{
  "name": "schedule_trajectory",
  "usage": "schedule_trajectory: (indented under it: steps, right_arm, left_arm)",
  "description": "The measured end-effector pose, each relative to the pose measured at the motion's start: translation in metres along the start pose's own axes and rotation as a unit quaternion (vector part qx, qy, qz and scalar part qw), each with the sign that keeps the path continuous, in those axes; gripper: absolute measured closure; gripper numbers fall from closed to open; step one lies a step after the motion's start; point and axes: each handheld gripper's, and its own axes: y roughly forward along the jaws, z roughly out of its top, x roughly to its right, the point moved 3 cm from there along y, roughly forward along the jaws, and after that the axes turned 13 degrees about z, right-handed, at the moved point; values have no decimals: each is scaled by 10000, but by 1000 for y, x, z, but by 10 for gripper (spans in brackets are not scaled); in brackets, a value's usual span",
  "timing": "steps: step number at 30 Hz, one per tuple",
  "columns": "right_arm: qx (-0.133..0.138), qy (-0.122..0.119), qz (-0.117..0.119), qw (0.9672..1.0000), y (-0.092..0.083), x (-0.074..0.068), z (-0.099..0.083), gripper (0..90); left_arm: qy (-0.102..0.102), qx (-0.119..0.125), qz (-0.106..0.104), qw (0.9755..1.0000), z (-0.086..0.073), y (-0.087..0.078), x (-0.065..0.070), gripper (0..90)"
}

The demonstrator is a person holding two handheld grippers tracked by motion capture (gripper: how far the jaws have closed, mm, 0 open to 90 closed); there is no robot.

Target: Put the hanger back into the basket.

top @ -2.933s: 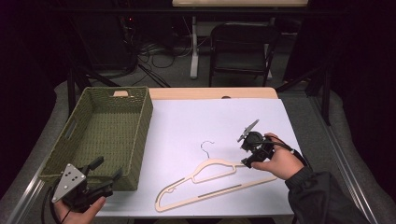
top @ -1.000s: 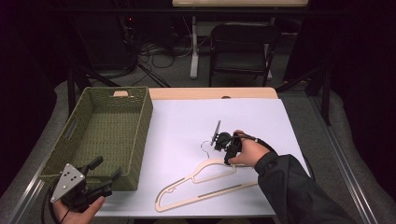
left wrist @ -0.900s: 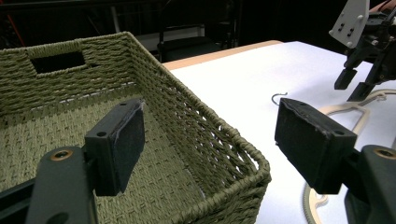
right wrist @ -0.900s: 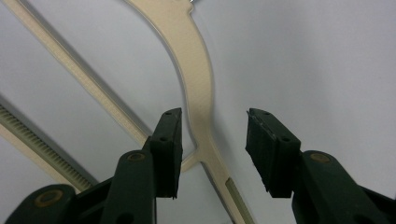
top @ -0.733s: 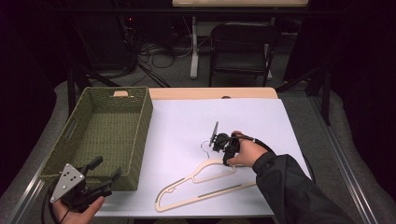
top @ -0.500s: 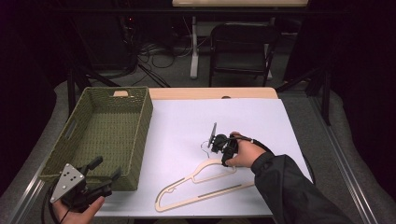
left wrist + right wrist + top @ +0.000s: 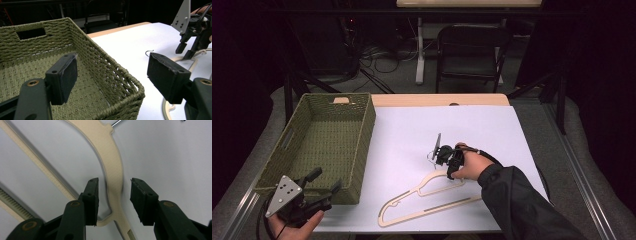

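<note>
A cream hanger (image 7: 427, 197) with a thin metal hook (image 7: 432, 152) lies flat on the white table cover. My right gripper (image 7: 451, 172) points down onto its curved shoulder just below the neck. In the right gripper view the jaws (image 7: 113, 182) straddle that curved arm (image 7: 113, 162). They have just been closing, but a gap still shows on each side, so the gripper is open. My left gripper (image 7: 324, 187) stands open at the near corner of the green woven basket (image 7: 327, 140), with nothing between its pads (image 7: 65, 75). The left gripper view shows the right gripper (image 7: 186, 50) farther off.
The basket (image 7: 37, 62) has nothing in it and takes up the table's left side. A wooden table edge (image 7: 437, 100) runs along the far side, with a folding chair (image 7: 472, 50) and floor cables beyond. The white cover (image 7: 492, 130) lies bare at the far right.
My right gripper came in from the table's right side to the hanger's neck and has settled down over its arm, the jaws narrowing a little. The left gripper has not moved.
</note>
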Motion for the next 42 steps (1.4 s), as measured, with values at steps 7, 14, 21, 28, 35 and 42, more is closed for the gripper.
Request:
schedule_trajectory:
  steps: [7,14,21,28,35,42]
  right_arm:
    - [-8,4,32,10000,2,2,1,614]
    - [-82,3,64,9999,6,2,2,635]
    - [-158,34,55,9999,7,4,1,661]
    - [-178,35,76,9998,8,6,0,692]
    - [-211,37,130,9997,8,6,0,719]
    - [-209,45,167,9996,9,6,0,731]
  left_arm:
    - [-3,-3,-1,10000,0,0,0,246]
    - [-9,0,-1,10000,0,0,0,246]
    - [-12,-2,-4,10000,0,0,0,246]
    - [-8,-2,-5,10000,0,0,0,246]
    - [-11,1,-7,10000,0,1,0,246]
    - [-6,-4,-13,10000,-1,1,0,246]
